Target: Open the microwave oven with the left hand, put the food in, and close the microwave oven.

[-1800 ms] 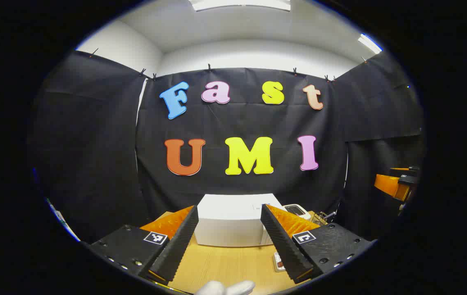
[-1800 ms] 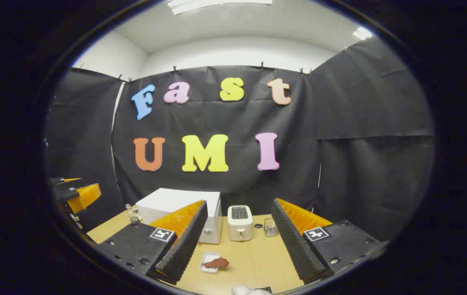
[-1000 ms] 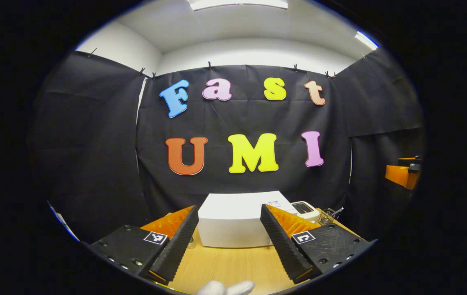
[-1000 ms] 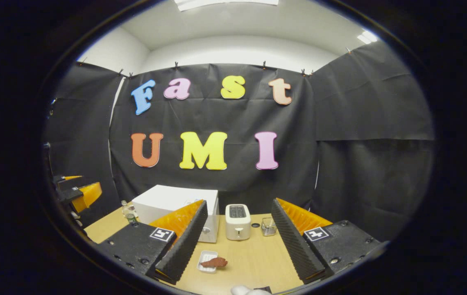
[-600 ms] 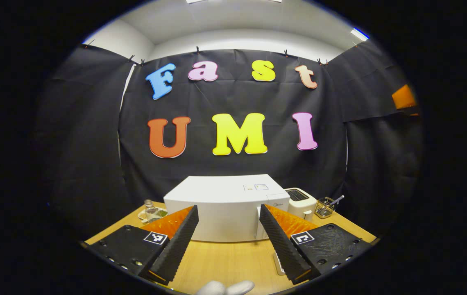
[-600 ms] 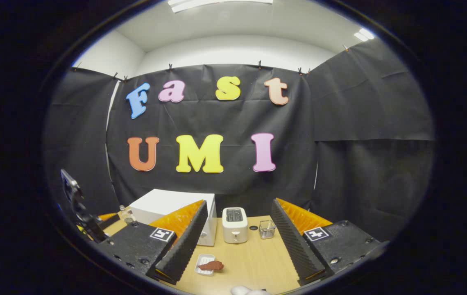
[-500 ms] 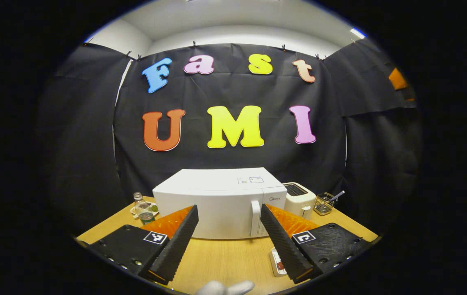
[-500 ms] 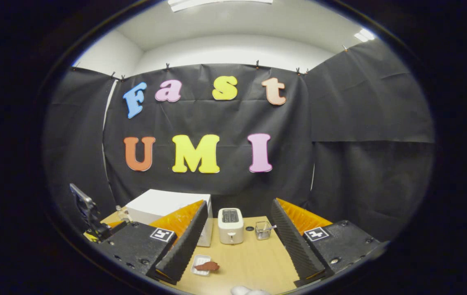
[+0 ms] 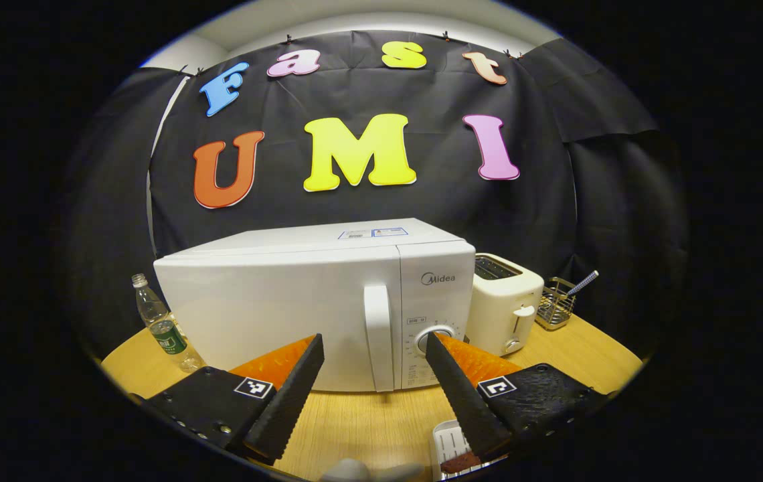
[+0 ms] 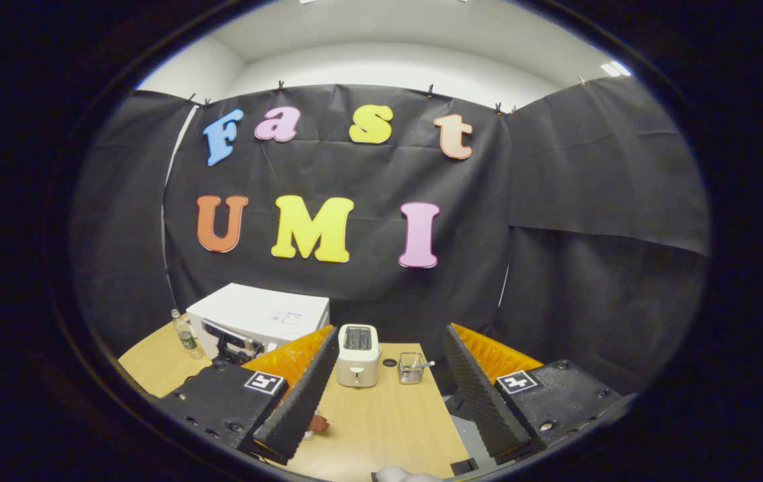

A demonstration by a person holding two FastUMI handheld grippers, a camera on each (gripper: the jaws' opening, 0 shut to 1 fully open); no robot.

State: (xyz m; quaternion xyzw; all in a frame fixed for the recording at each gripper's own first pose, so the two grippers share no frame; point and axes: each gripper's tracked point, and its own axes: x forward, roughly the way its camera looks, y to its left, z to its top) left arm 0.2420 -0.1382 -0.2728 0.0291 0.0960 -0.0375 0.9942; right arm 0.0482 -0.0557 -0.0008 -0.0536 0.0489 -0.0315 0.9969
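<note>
The white microwave [image 9: 288,301] stands shut on the wooden table, its upright handle [image 9: 379,335] just left of the control dial. My left gripper [image 9: 373,337] is open and level with that handle, a short way in front of the door, touching nothing. At the bottom right, a white tray with a brown piece of food [image 9: 456,458] lies partly hidden behind a finger. In the right gripper view, my right gripper [image 10: 391,331] hangs open and empty above the table. The microwave [image 10: 258,311] sits far left, the left gripper [image 10: 231,345] before it, and the food [image 10: 318,423] peeks out beside a finger.
A white toaster [image 9: 505,304] stands right of the microwave, then a small wire holder [image 9: 555,304] with a utensil. A plastic bottle [image 9: 164,328] stands at the microwave's left. The table's right edge [image 10: 452,418] drops to grey floor. A small dark disc [image 10: 389,362] lies behind the toaster.
My left gripper has dropped and moved close to the microwave's front, so the door and handle now loom large. The right gripper view has shifted; the food tray has slid behind its finger.
</note>
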